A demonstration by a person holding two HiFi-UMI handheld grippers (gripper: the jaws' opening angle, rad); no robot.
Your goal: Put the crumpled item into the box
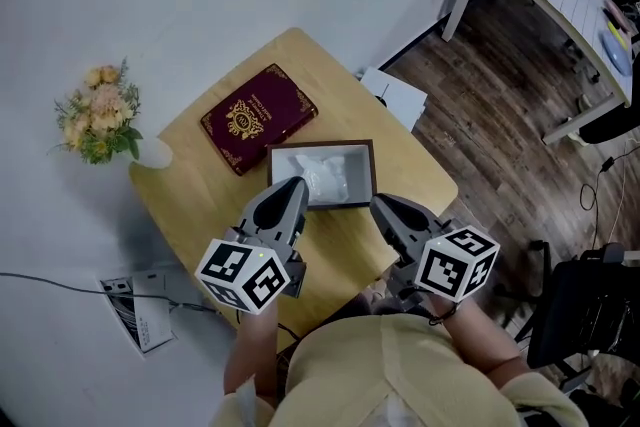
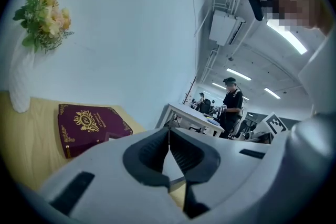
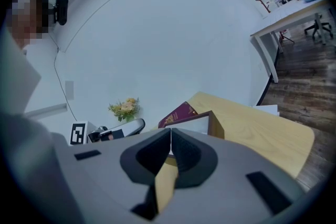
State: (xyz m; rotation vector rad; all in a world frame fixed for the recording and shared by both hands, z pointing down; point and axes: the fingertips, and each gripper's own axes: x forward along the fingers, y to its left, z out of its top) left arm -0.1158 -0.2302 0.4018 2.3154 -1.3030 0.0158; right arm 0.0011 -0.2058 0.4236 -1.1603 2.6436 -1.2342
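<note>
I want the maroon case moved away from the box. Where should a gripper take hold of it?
Probably the short near edge of the maroon case, coming low from the side of the left gripper. It lies flat, likely too broad to span, and that edge faces bare table, while its right side lies close to the box.

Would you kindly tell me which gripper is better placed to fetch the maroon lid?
Left, probably. The left gripper sits on the side of the box where the maroon lid lies; the right gripper would have to cross the box. Both are shut and empty.
</note>
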